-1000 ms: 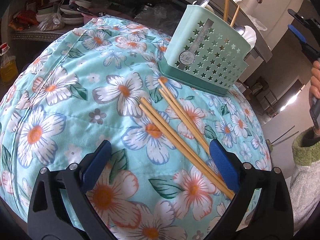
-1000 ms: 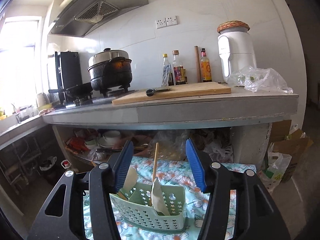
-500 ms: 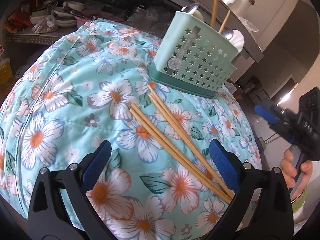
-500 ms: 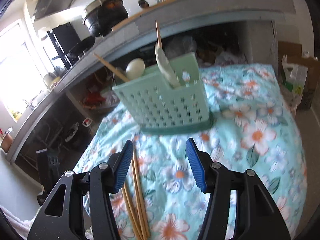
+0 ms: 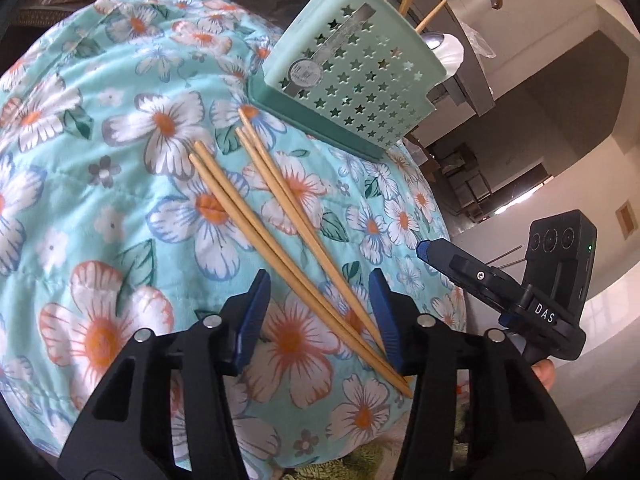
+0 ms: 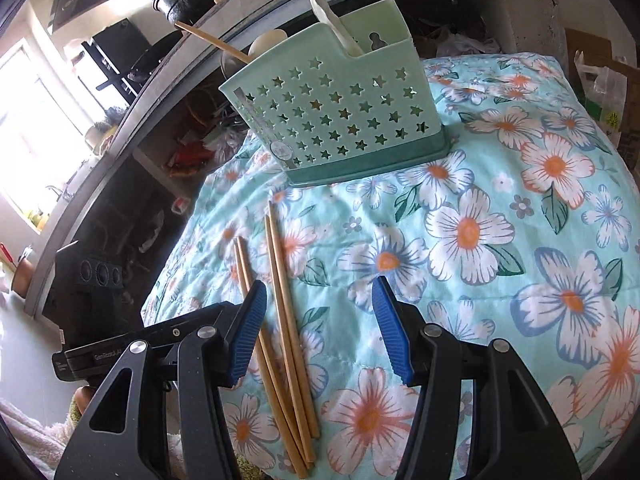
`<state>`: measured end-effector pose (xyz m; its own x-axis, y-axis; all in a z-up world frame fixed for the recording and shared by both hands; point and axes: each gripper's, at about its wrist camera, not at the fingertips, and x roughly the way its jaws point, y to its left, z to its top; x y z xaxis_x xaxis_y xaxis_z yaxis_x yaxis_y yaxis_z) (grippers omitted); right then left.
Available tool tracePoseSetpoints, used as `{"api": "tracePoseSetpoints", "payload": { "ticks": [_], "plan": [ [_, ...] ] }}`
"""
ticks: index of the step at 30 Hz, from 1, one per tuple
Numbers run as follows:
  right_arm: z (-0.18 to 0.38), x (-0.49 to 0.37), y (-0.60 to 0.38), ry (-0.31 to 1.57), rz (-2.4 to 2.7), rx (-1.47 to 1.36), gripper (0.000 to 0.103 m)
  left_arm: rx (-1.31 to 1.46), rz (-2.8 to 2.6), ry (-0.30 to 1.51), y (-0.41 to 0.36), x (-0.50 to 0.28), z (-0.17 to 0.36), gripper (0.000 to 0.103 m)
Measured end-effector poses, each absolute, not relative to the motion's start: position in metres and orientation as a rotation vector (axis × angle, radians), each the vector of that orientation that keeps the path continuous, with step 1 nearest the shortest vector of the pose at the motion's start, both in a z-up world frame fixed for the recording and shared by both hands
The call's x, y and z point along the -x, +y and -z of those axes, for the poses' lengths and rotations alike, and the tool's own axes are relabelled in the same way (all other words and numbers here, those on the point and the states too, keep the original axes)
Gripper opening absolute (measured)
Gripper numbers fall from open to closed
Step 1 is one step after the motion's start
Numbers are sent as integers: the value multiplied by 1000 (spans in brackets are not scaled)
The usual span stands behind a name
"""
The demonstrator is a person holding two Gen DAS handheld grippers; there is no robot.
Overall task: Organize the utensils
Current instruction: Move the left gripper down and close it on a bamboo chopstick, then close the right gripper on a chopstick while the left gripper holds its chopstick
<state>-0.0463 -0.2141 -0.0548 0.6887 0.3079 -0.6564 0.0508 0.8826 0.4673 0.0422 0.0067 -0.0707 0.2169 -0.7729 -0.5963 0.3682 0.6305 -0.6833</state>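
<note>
Over the flowered quilt (image 5: 120, 184), I'm bringing both tools down on the loose chopsticks.

I'm closing the left tool (image 5: 318, 320) around the chopsticks (image 5: 280, 232); its jaws have just been narrowing and are standing apart, the thick ends of the sticks lying between them, one pair crossing in front of the right-hand pad, though I can't tell whether anything is touching yet. I'm holding the right tool (image 6: 318, 328) half open and empty, just beside the same sticks, whose long axis is running away from both tools toward the green utensil basket (image 6: 332, 120) standing on the quilt beyond their tips. My left hand is the nearer one. Both tools' arms are hiding the stick ends, and the basket's compartments are hard to make out.
</note>
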Motion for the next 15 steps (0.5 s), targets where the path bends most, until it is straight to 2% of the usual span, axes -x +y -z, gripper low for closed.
{"api": "tracePoseSetpoints", "payload": {
  "ticks": [9, 15],
  "plan": [
    [59, 47, -217, 809, -159, -514, 54, 712, 798, 1185, 20, -60, 105, 13],
    [61, 48, -222, 808, -159, -531, 54, 735, 797, 1182, 24, -60, 103, 8]
  ]
}}
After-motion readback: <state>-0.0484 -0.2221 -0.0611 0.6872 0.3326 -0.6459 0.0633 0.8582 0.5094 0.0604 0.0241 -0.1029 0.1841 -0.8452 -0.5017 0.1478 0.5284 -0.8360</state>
